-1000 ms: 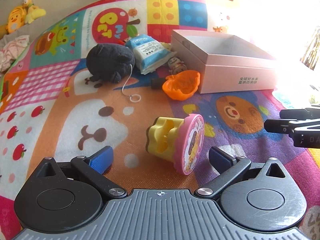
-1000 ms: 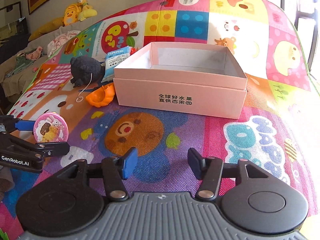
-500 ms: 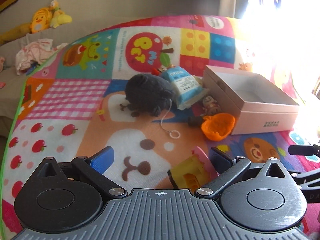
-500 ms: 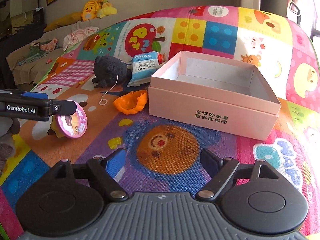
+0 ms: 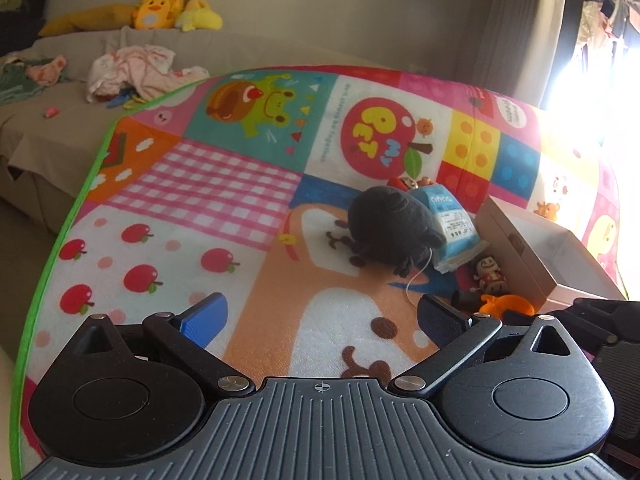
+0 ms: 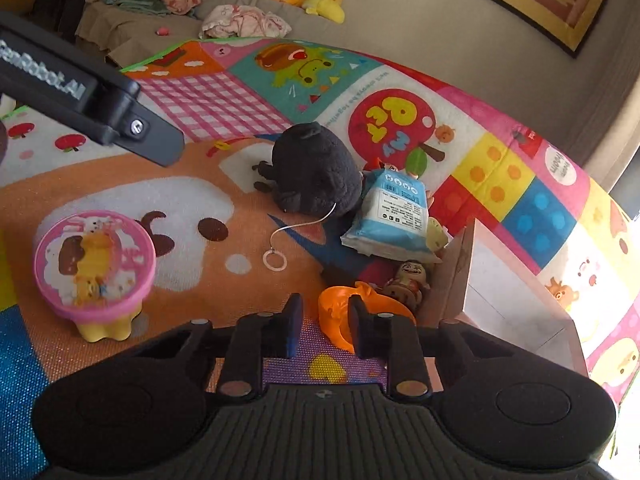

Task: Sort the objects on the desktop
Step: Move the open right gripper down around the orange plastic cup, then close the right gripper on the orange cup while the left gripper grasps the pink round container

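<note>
A black plush toy (image 6: 312, 170) lies on its side mid-mat. At its four o'clock leans a blue packet (image 6: 390, 216); farther that way a figurine (image 6: 408, 280), an orange piece (image 6: 344, 314) and an open pink box (image 6: 508, 292). A pink-lidded yellow toy (image 6: 96, 272) stands upright at eight o'clock.

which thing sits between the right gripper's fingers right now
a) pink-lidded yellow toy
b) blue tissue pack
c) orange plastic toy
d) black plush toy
c: in the right wrist view the right gripper has its fingers partly closed around the rim of the orange plastic toy, next to the pink box; whether they already touch it cannot be told.
</note>
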Demonstrator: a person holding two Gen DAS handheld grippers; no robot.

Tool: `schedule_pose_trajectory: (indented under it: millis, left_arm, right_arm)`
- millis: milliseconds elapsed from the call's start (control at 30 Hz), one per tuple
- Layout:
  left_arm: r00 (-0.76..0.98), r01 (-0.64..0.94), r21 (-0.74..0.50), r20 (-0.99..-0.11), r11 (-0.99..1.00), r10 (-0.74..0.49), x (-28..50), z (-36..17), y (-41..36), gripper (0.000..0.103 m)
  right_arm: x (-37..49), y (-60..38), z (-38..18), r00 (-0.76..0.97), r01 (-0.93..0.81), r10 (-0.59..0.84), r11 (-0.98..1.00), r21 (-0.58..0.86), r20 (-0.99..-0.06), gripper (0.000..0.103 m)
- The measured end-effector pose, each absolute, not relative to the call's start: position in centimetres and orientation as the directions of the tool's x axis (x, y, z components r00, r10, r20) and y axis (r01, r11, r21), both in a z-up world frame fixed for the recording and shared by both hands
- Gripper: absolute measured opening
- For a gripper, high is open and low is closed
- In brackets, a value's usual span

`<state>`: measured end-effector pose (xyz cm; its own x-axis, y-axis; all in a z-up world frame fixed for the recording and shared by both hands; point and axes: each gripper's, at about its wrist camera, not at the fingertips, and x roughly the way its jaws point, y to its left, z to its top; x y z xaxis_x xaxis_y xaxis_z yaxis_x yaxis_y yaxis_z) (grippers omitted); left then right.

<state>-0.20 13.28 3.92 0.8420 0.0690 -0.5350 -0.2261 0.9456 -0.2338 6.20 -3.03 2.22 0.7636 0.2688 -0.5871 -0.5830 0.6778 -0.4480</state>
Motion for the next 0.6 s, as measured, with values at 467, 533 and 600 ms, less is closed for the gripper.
schedule_pose_trajectory:
  millis: [467, 533, 600]
  left_arm:
    - [0.783, 0.057, -0.103, -0.612, 0.993, -0.108, -2.8, 2.2, 7.4, 0.103]
    - [0.762, 0.058, -0.123, -0.636, 0.991, -0.123, -2.3, 1.8, 6.6, 0.103]
    - [0.741, 0.060, -0.159, -0.654, 0.985, -0.151, -2.1, 1.5, 6.0, 0.103]
  right_arm:
    - [1.4, -14.8, 2.6, 0.788, -0.428, 0.149, 0.829, -0.359, -0.597, 0.007]
    - [1.4, -16.7, 2.7, 0.781, -0.406, 0.160, 0.865, -0.296, -0.604, 0.007]
    - [1.3, -18.1, 2.7, 0.772, -0.389, 0.180, 0.892, -0.229, -0.609, 0.015]
